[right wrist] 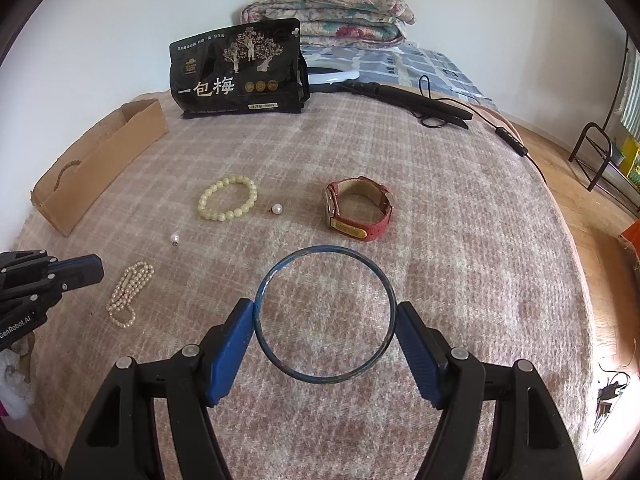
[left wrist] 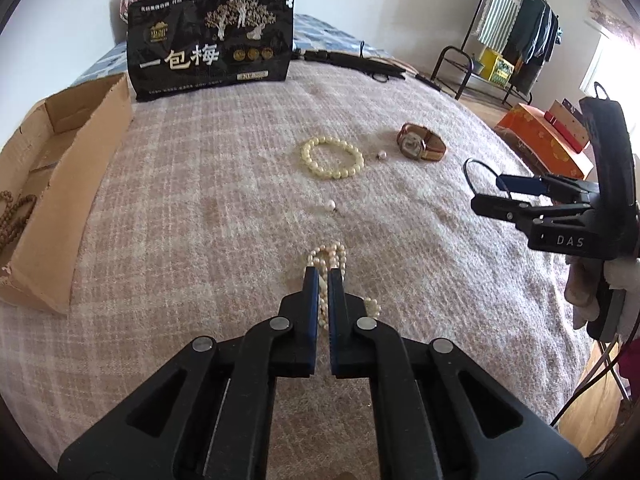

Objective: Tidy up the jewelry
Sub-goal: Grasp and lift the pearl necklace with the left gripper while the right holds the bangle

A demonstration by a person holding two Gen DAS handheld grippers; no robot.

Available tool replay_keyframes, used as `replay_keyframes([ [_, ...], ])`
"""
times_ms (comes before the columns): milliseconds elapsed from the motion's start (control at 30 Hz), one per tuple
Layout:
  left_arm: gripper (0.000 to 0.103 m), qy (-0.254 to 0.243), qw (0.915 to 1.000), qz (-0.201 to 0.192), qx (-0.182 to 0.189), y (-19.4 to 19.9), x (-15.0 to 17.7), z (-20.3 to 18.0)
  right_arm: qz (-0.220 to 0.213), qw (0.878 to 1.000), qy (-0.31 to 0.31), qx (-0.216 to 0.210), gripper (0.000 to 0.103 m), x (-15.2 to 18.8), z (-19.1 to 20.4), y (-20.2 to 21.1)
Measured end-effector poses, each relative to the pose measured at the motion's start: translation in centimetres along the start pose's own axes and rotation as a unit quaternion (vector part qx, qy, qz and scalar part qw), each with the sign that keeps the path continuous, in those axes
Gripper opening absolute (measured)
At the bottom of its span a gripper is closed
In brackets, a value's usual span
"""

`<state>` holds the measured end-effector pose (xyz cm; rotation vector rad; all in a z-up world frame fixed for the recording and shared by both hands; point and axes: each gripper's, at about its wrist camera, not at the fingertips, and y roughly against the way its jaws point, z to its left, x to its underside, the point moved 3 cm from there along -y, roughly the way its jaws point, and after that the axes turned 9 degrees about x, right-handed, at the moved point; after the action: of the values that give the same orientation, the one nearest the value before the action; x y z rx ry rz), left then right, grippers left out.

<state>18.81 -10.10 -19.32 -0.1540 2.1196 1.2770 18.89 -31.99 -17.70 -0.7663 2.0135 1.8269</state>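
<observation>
Your grippers are black with blue pads: the right gripper (right wrist: pixel 325 326) carries a dark blue-green bangle (right wrist: pixel 325 314), the left gripper (left wrist: pixel 324 280) sits over a cream-white pearl necklace (left wrist: pixel 329 258). On the blanket (right wrist: pixel 460 240), plaid in dusty pink and off-white, you have a pale yellow bead bracelet (right wrist: pixel 227 198), two white loose pearls (right wrist: pixel 277 209), and a watch (right wrist: pixel 357 209) with a red strap lined in tan. At the blanket's far edge stand a black bag (right wrist: pixel 240 72) printed with white characters and gold trees, and toward the left edge a plain brown cardboard box (right wrist: pixel 100 164) with brown beads (left wrist: pixel 14 212) inside.
</observation>
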Motion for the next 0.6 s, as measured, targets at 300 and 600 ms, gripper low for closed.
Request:
replay_keyframes([
  [300,0.071,-0.037,0.9977,0.031,-0.047,-2.2,1.1,-1.1,0.005,1.000,-0.006,-0.005,0.073,0.2,-0.2,-0.7],
  [600,0.012,-0.059,0.9954,0.051,-0.057,-2.8,0.7,-1.7,0.015,1.000,-0.006,-0.006,0.073,0.4,-0.4,-1.2],
])
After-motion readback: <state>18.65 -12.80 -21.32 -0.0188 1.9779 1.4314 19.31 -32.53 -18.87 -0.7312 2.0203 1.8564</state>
